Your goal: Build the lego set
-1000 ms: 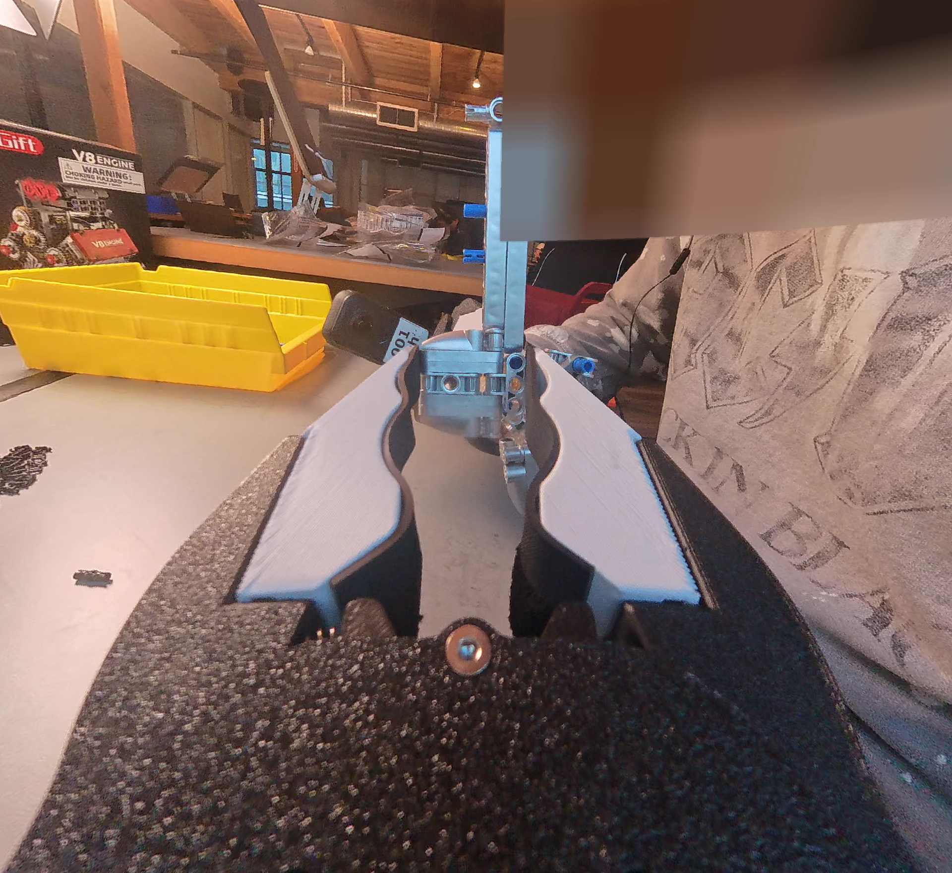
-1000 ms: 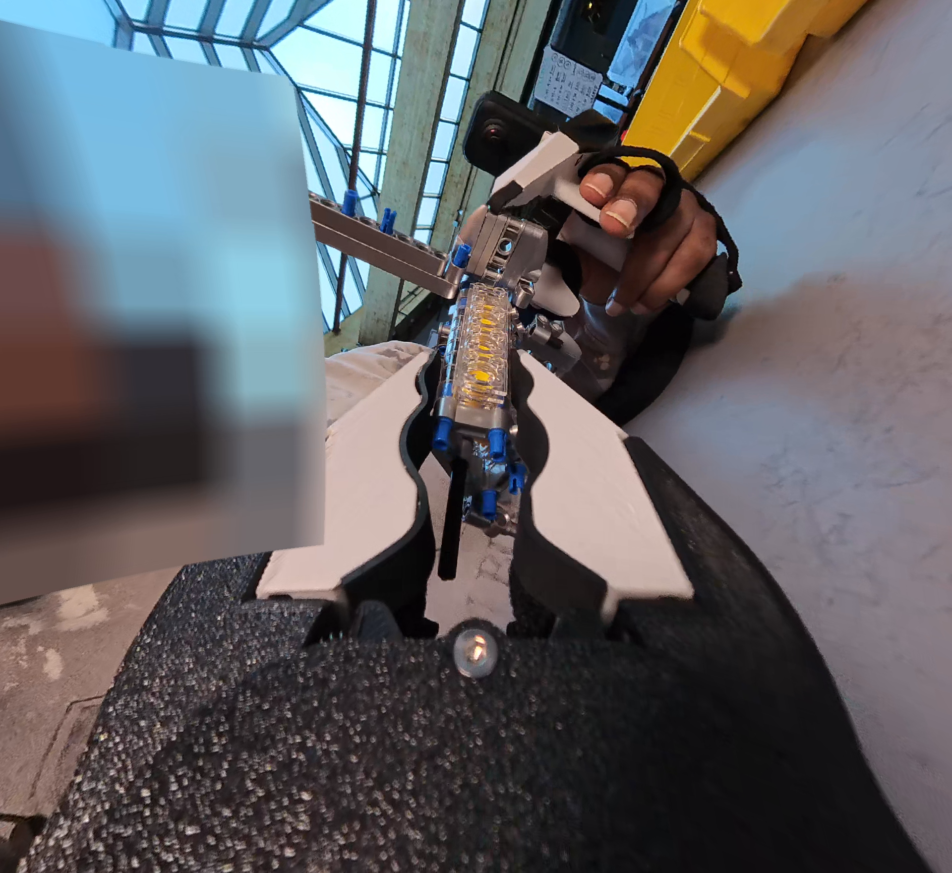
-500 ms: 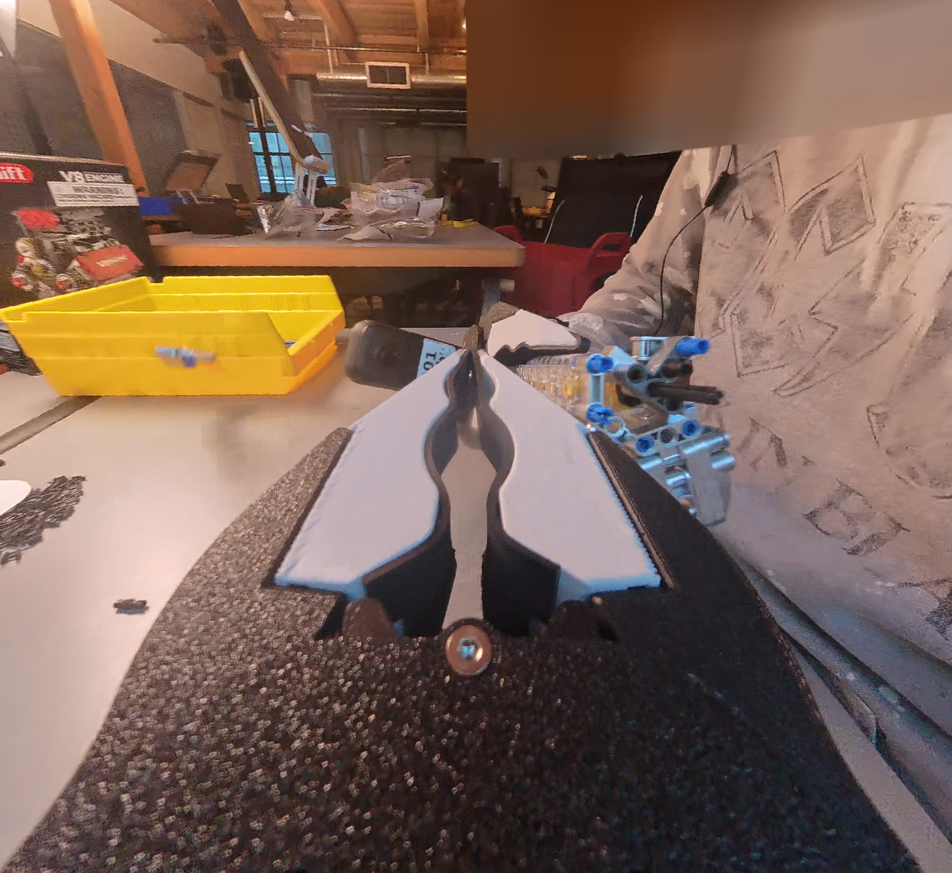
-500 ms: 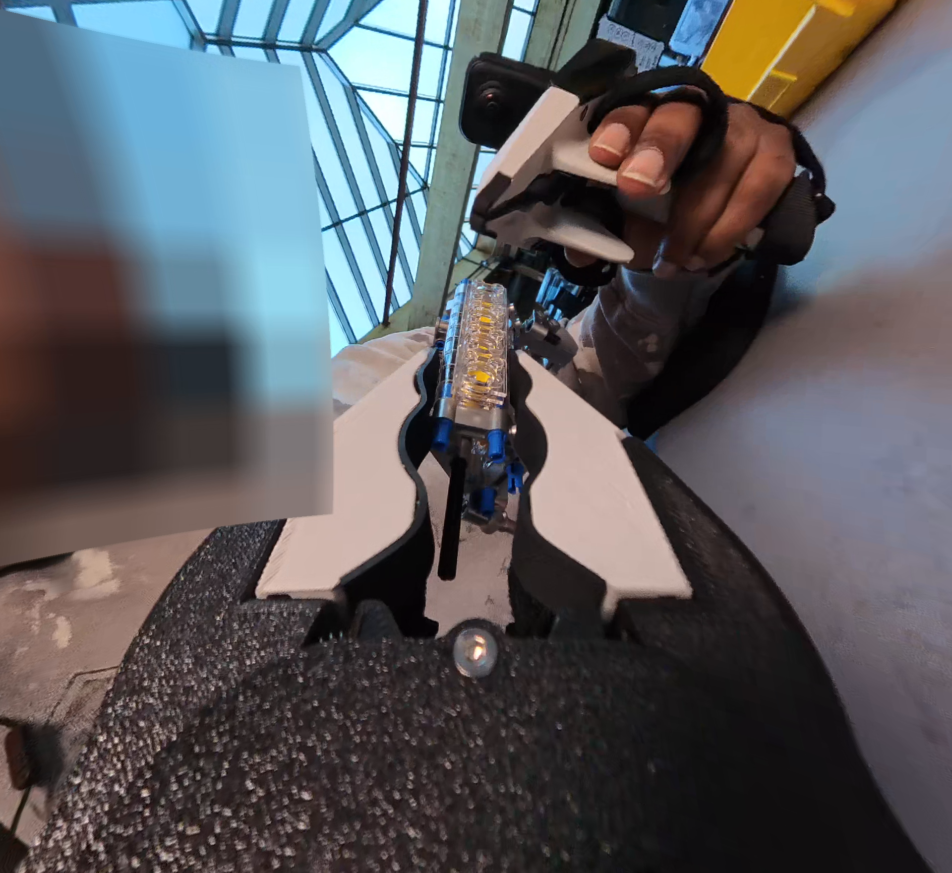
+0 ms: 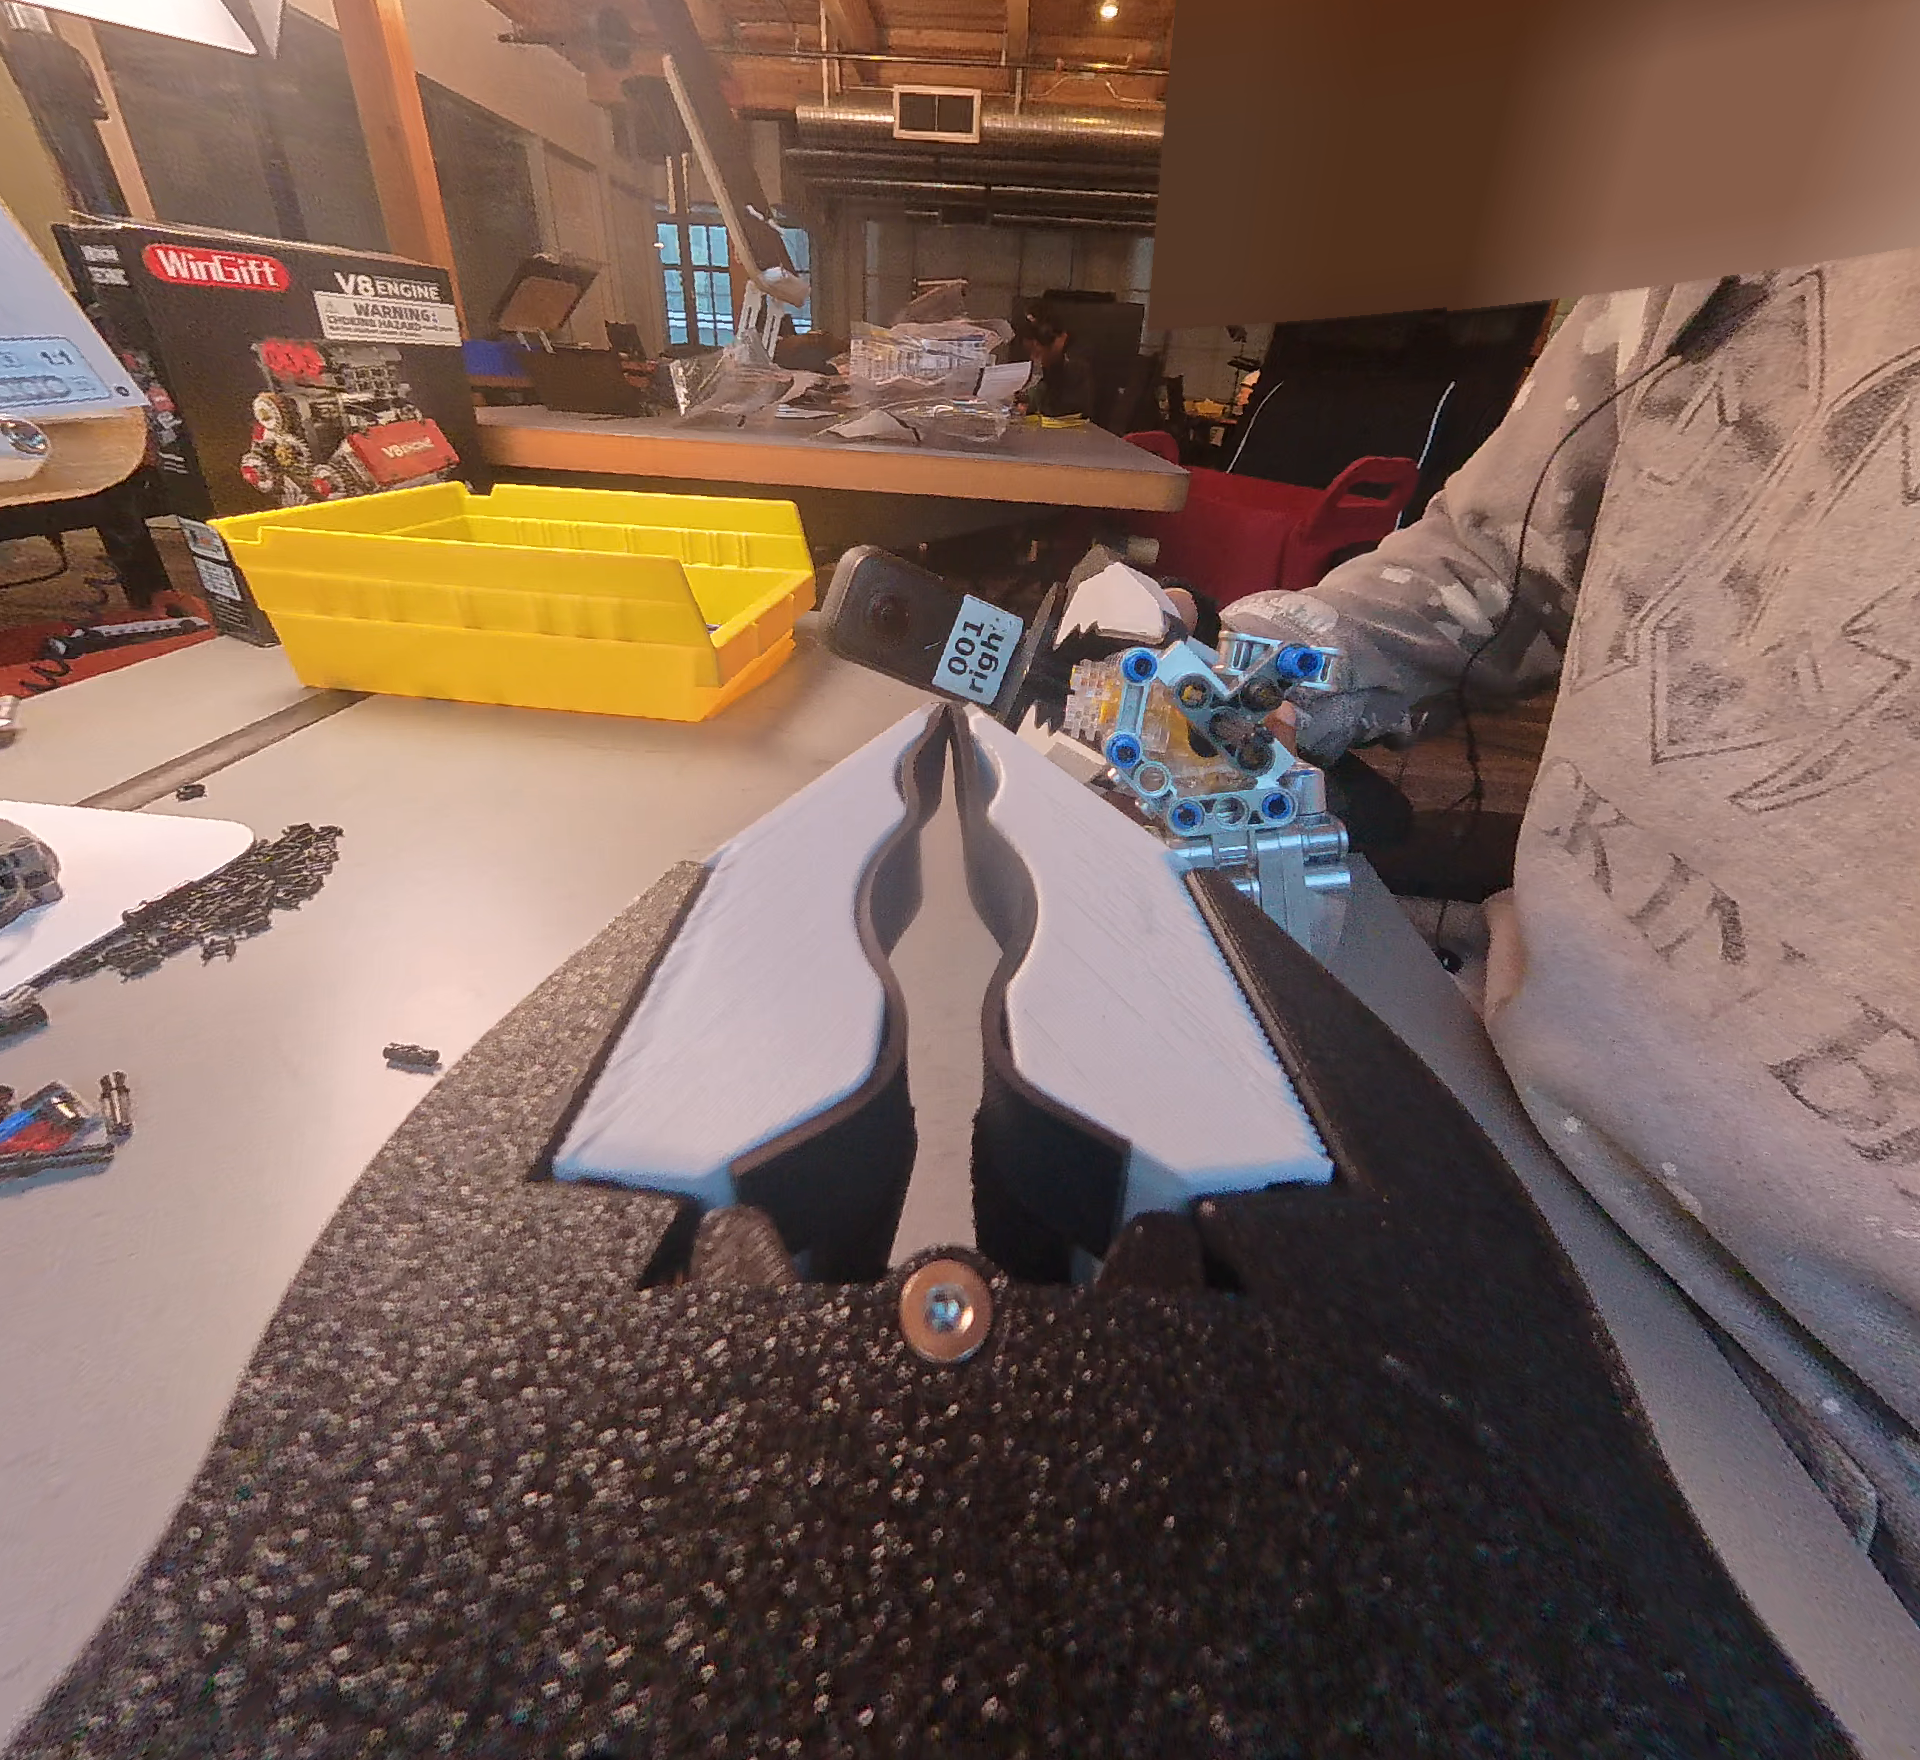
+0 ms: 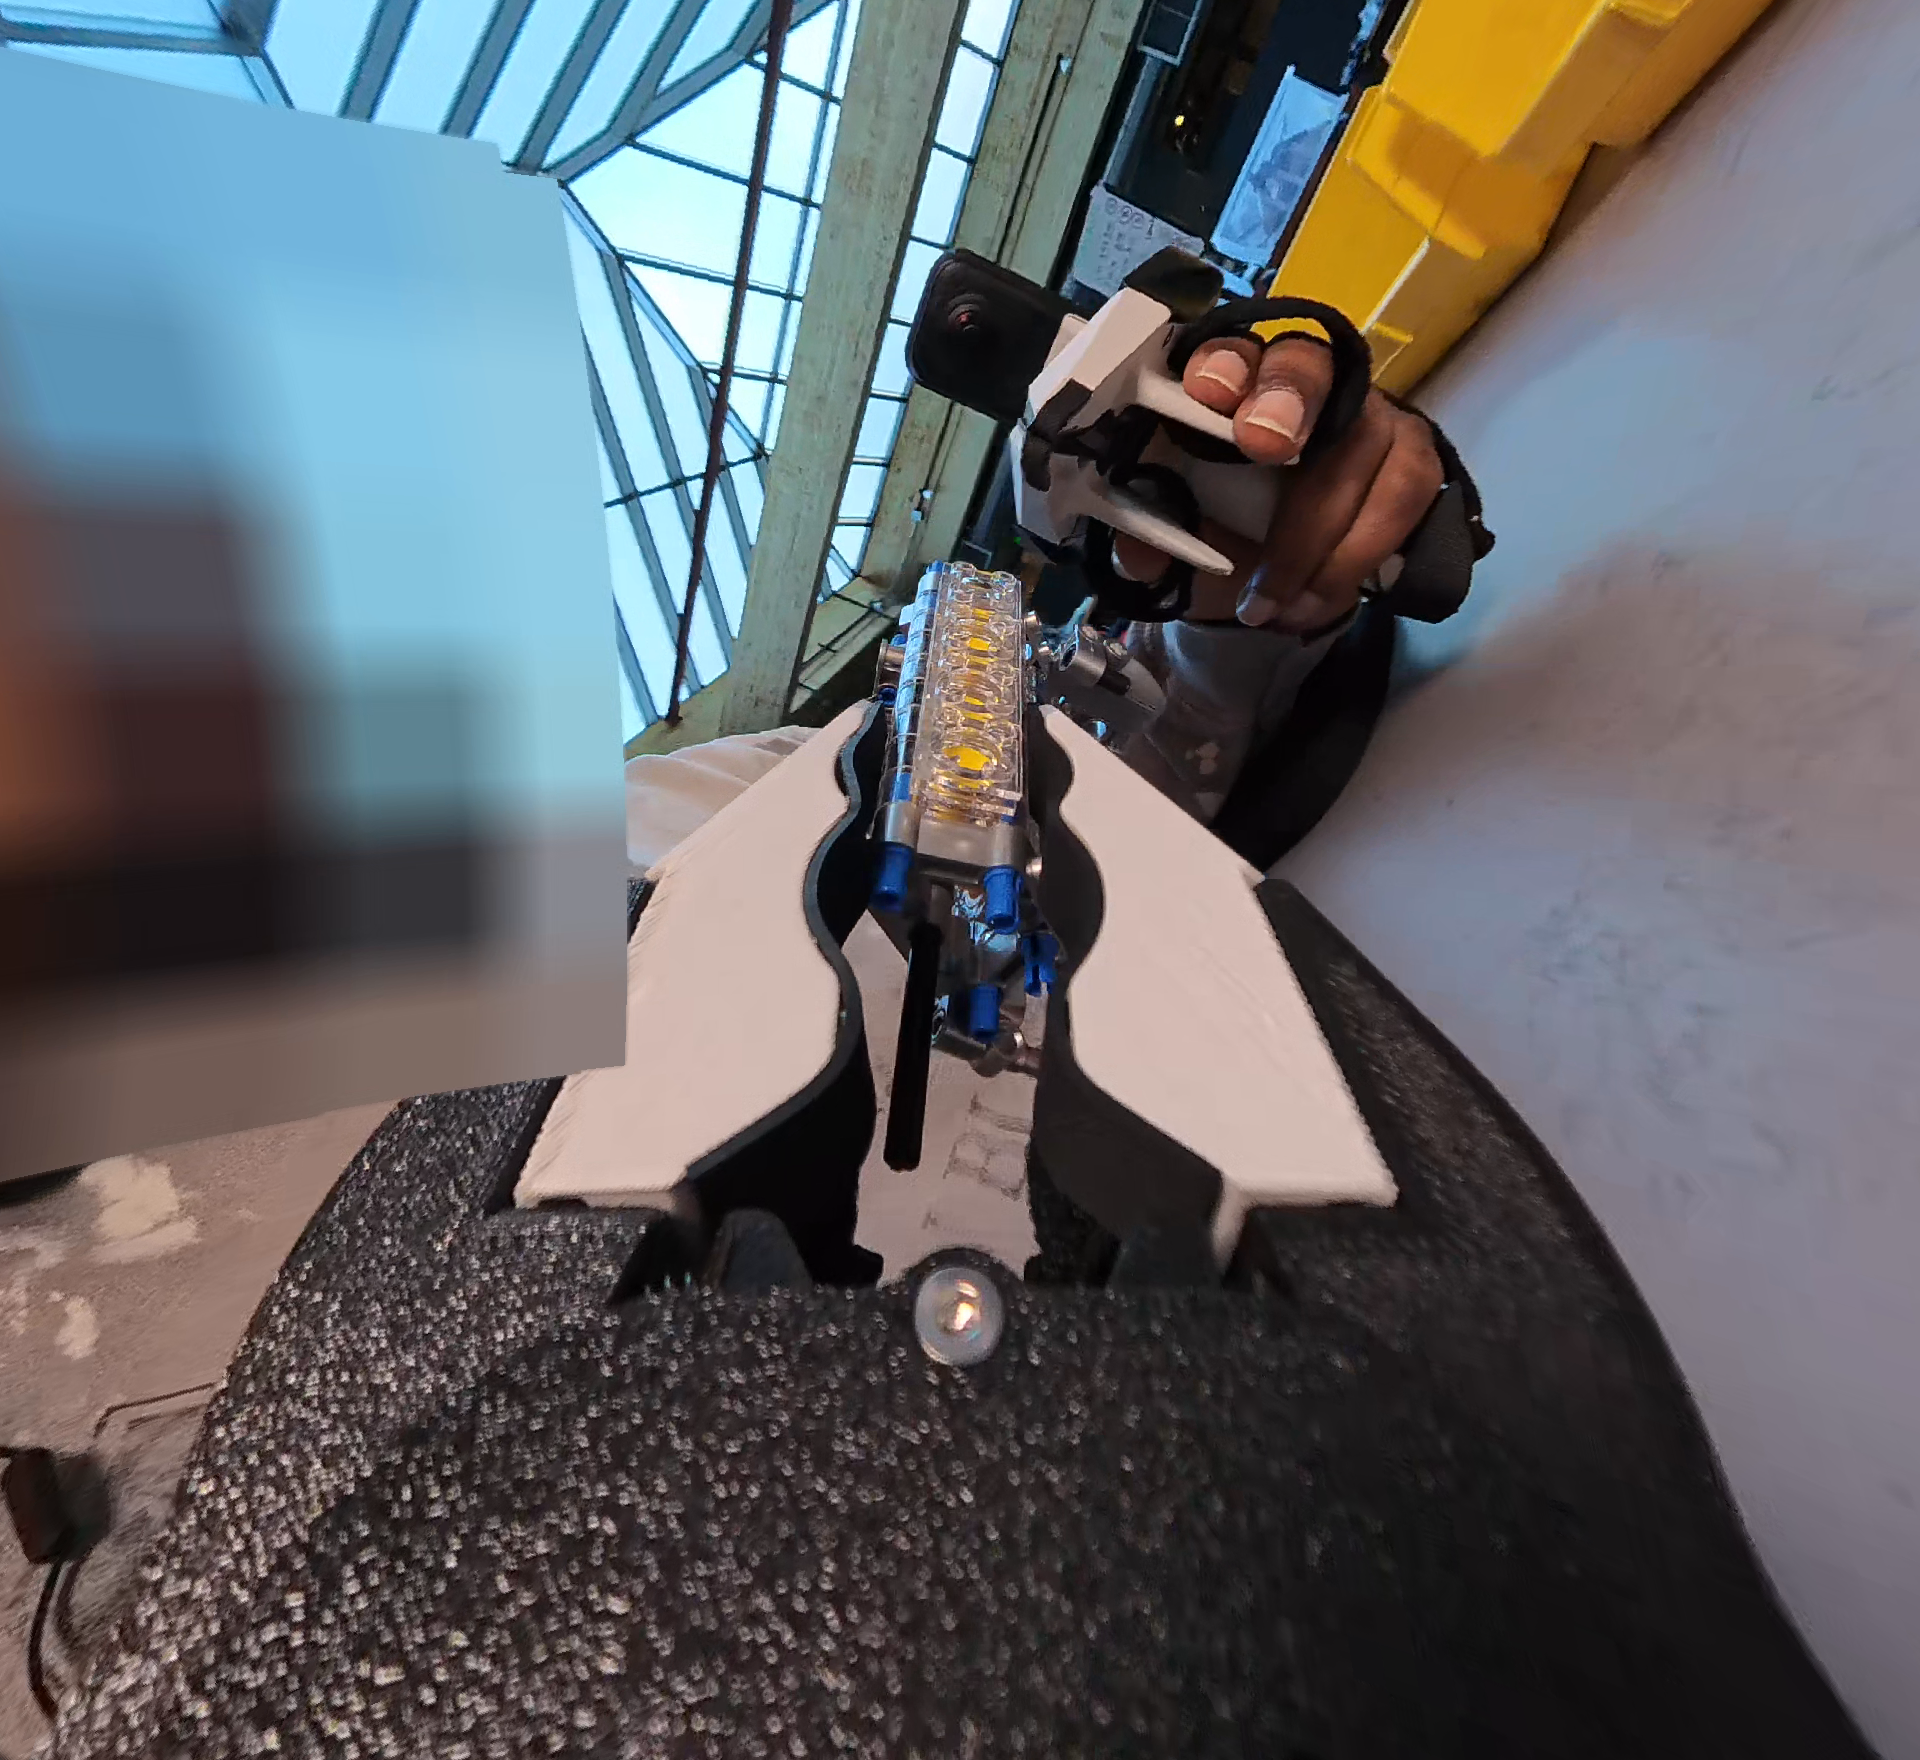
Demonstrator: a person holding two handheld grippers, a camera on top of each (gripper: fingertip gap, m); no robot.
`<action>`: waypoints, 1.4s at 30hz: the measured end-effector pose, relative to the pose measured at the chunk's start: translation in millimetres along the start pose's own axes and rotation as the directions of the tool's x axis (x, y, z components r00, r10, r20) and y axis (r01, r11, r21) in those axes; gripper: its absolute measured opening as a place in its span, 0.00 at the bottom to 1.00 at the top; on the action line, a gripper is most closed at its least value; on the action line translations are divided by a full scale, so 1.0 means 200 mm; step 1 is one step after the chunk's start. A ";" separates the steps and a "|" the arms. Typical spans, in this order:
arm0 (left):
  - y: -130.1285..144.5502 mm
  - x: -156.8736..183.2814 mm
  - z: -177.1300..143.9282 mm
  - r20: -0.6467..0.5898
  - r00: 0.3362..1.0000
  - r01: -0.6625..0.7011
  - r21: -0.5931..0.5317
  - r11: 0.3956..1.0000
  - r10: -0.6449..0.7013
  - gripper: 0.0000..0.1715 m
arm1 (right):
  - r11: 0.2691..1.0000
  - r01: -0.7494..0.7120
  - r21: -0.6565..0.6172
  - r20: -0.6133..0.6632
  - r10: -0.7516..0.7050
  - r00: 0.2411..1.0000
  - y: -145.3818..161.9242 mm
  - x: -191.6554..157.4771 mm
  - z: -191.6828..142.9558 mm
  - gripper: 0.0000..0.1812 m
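Observation:
My right gripper point(image 6: 956, 754) is shut on a grey toy-brick engine assembly point(image 6: 966, 723) with a clear and yellow block, blue pins and a black axle point(image 6: 914, 1045), held above the table. The same assembly point(image 5: 1210, 744) shows in the left wrist view, just right of my left gripper point(image 5: 951, 723). The left gripper is shut and empty, its tips close to the right gripper's camera point(image 5: 894, 614). A hand point(image 6: 1320, 505) holds the left gripper beyond the assembly.
A yellow bin point(image 5: 499, 609) stands on the grey table point(image 5: 468, 837), with a printed black box point(image 5: 281, 360) behind it. A pile of small black pins point(image 5: 229, 889) lies beside a white sheet point(image 5: 114, 869) at the left. A person's torso point(image 5: 1714, 775) fills the right. One gripper's finger ends stand about 6 cm off the other's.
My left gripper has let go of the assembly, shut empty and drawn back to its left. The long grey beam no longer shows on the assembly. The right gripper keeps its hold.

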State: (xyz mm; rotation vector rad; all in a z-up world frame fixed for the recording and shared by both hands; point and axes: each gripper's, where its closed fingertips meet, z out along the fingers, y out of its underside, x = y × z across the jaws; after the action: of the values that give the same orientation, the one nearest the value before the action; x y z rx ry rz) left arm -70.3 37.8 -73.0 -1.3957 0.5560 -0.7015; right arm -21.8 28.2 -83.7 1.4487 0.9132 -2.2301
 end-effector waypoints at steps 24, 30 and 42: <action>0.24 -0.18 -0.03 0.212 0.973 -0.026 -0.284 0.958 0.090 0.03 | 0.497 0.428 -0.755 -0.434 -0.868 0.243 0.01 0.47 -0.21 0.14; 0.25 -0.25 -0.06 0.289 0.952 -0.002 -0.310 0.951 0.096 0.10 | 0.478 0.499 -0.723 -0.473 -0.869 0.147 -0.18 0.31 -0.25 0.30; 0.26 -0.38 -0.12 0.438 0.899 0.102 -0.273 0.957 0.029 0.31 | 0.795 0.587 -0.154 -0.962 -0.256 0.095 -1.44 0.66 -0.89 0.30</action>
State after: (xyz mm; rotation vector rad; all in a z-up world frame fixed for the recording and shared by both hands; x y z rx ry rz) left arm -133.6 78.1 -131.1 -1.7802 0.2782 -0.3183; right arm -123.3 368.6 -155.3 3.2530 1.5694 -1.4780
